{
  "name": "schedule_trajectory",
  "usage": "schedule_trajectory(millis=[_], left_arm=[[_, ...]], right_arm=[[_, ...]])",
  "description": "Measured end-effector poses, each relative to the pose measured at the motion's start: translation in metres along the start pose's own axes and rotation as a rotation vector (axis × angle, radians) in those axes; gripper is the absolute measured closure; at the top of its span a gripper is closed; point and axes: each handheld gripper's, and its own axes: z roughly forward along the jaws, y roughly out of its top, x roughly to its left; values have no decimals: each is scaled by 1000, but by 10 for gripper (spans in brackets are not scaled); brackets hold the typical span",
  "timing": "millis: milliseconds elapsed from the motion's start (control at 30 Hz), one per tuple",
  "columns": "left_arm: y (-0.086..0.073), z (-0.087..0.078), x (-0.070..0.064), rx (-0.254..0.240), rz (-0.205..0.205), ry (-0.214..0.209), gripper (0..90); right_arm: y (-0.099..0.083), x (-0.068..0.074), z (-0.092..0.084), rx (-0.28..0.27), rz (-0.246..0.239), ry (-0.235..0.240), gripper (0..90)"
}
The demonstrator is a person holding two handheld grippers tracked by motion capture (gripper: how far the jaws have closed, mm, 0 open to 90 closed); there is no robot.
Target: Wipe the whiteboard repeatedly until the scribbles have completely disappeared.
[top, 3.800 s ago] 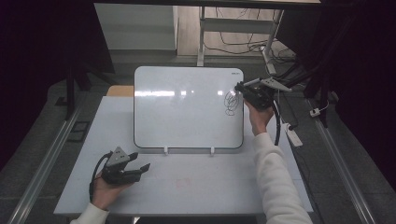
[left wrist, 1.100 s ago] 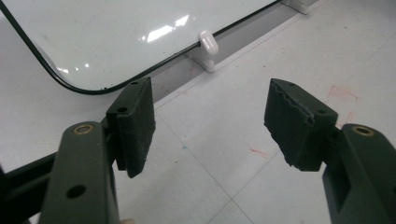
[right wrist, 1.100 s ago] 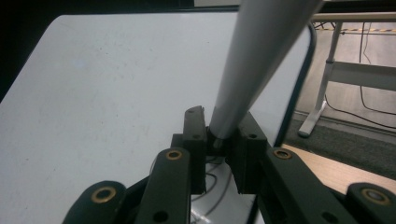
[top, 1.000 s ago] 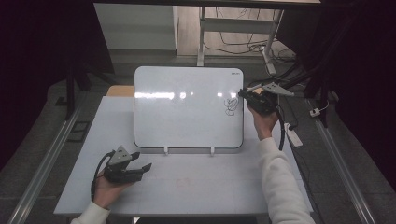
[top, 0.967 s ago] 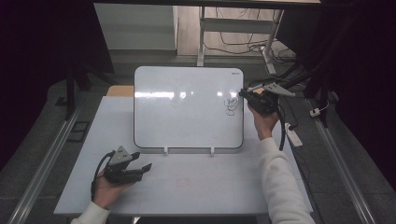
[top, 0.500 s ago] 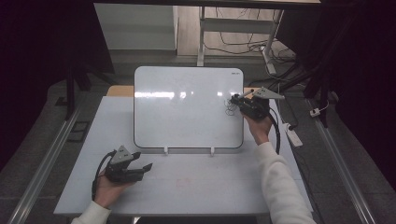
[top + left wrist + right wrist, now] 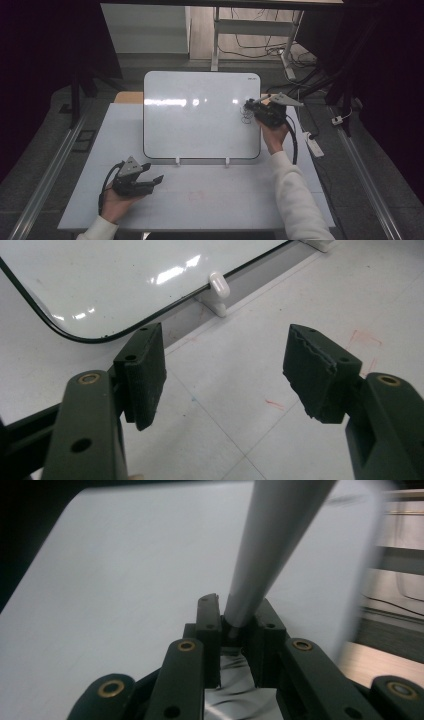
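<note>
My right gripper (image 7: 252, 104) pinched a grey marker pen (image 7: 280, 540) at the white rounded-corner whiteboard's (image 7: 200, 117) right edge. My left gripper (image 7: 150, 175) sat spread, empty, below the whiteboard's left corner.

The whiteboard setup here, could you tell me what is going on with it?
A person is drawing on the whiteboard with a marker clamped in the right gripper, its tip at a small scribble near the board's right edge. The left gripper rests on the table in front of the board, jaws open and holding nothing.

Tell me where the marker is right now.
In the high view, the marker is clamped in the right gripper at the right edge of the whiteboard, its tip by the dark scribbles there.
</note>
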Motion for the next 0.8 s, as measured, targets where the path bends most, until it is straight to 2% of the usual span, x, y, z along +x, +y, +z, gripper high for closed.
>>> schedule_trajectory(millis=[33, 67, 100, 167, 200, 233, 267, 300, 333, 367, 433, 467, 500, 600, 700, 733, 767, 800], left_arm=[[0, 0, 0, 0, 0, 0, 340], [0, 1, 1, 5, -1, 1, 340], [0, 1, 0, 6, 0, 0, 340], [0, 1, 0, 6, 3, -1, 340], [0, 1, -2, 4, 6, -1, 340], [0, 1, -2, 4, 6, -1, 340], [0, 0, -1, 1, 5, -1, 340], [0, 0, -1, 1, 5, -1, 340], [0, 1, 0, 3, 0, 1, 340], [0, 1, 0, 3, 0, 1, 340], [0, 1, 0, 5, 2, 2, 340], [0, 0, -1, 1, 6, 1, 340], [0, 0, -1, 1, 6, 1, 340], [0, 0, 0, -2, 1, 1, 341], [0, 0, 1, 2, 3, 3, 341], [0, 0, 0, 2, 4, 2, 341], [0, 0, -1, 0, 6, 2, 340], [0, -1, -1, -2, 8, 1, 341]], right_arm=[[-1, 7, 3, 23, -37, 22, 777], [0, 10, 4, 34, -69, 16, 777], [2, 7, 4, 31, -63, 11, 778], [4, -2, 0, -22, 12, -34, 777], [3, -2, 0, -32, 33, -34, 777], [1, 2, 2, -17, 13, -27, 777], [0, 8, 5, 9, -24, 1, 777], [0, 8, 5, 9, -24, 1, 777], [-1, 18, 8, 36, -86, 23, 777], [-1, 18, 8, 36, -86, 23, 777], [2, 5, 4, -11, -20, -30, 777], [2, 2, 3, -27, 15, -30, 777], [2, 2, 3, -27, 15, -30, 777], [-4, 18, 6, 37, -85, 27, 777], [-4, 15, 3, 39, -86, 20, 777], [-3, 8, -1, 15, -55, -15, 777], [-4, -1, -6, -22, 20, -35, 777], [-6, 2, -5, -17, 9, -35, 777]])
